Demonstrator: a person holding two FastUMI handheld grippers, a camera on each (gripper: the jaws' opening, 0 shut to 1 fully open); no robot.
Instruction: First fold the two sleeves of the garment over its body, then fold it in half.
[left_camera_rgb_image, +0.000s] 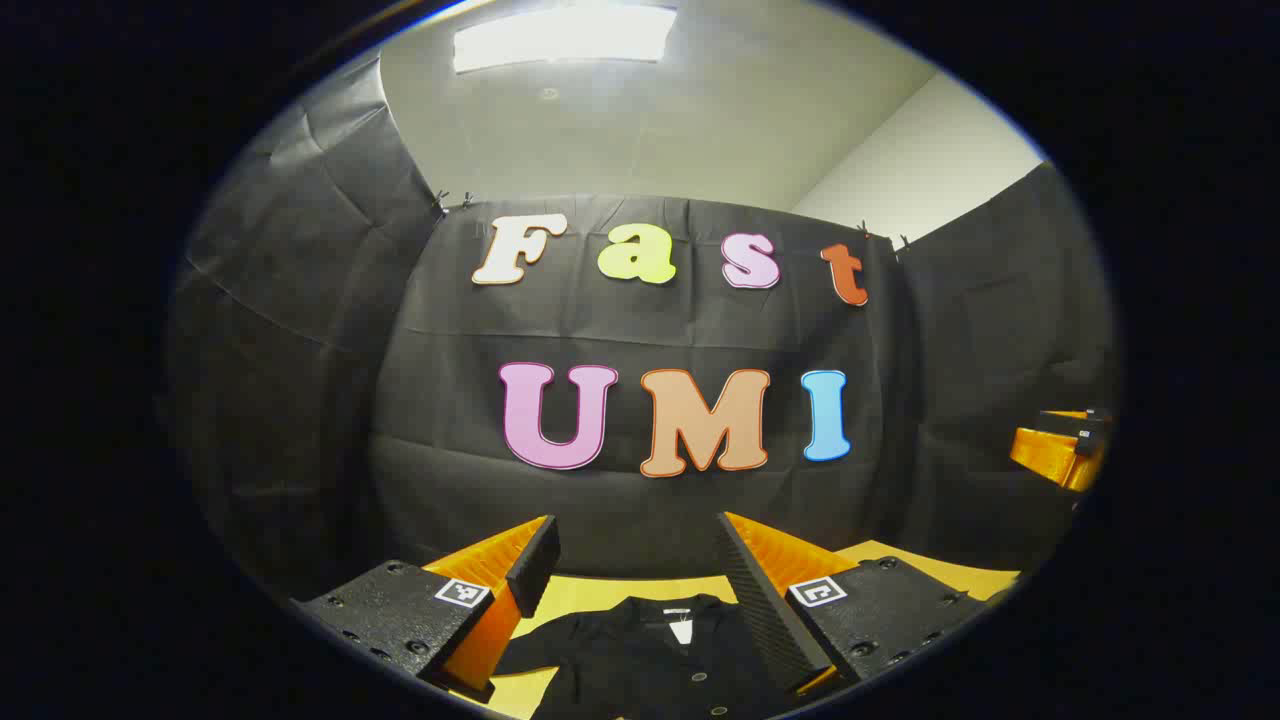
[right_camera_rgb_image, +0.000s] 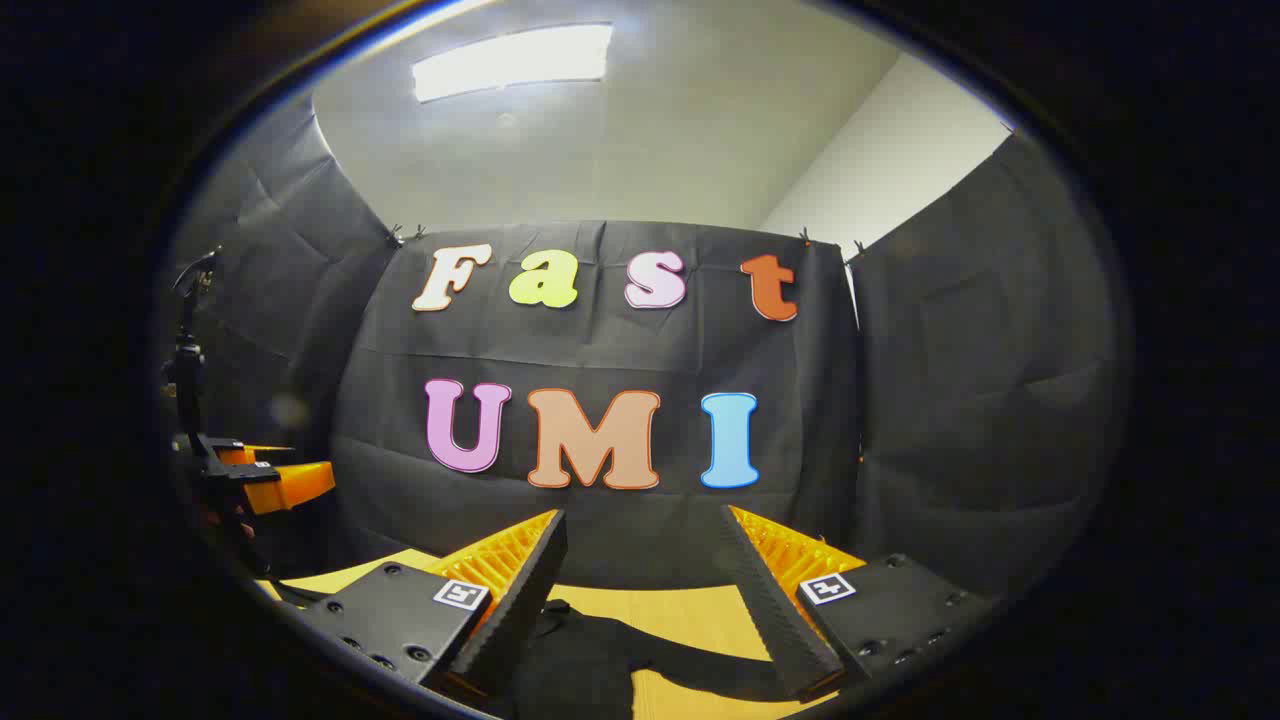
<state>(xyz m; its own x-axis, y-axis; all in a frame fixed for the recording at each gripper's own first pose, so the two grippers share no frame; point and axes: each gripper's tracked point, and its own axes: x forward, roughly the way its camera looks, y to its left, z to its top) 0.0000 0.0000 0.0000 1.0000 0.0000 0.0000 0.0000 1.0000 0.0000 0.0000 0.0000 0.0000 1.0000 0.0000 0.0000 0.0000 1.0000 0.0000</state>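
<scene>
Between the left gripper's (left_camera_rgb_image: 636, 560) spread, empty jaws lies the collar end of the black garment (left_camera_rgb_image: 650, 650), flat on the yellow tabletop (left_camera_rgb_image: 590, 592). The right gripper (right_camera_rgb_image: 645, 560) is likewise parted and holds nothing, with a dark sleeve (right_camera_rgb_image: 700, 672) stretching across below it. Both hover above the cloth, so the first sleeve fold looks not yet begun. To do it well, I would drop each gripper near a sleeve's outer end, pinch only one layer, lift slightly, and carry it inward over the body without dragging the torso.
</scene>
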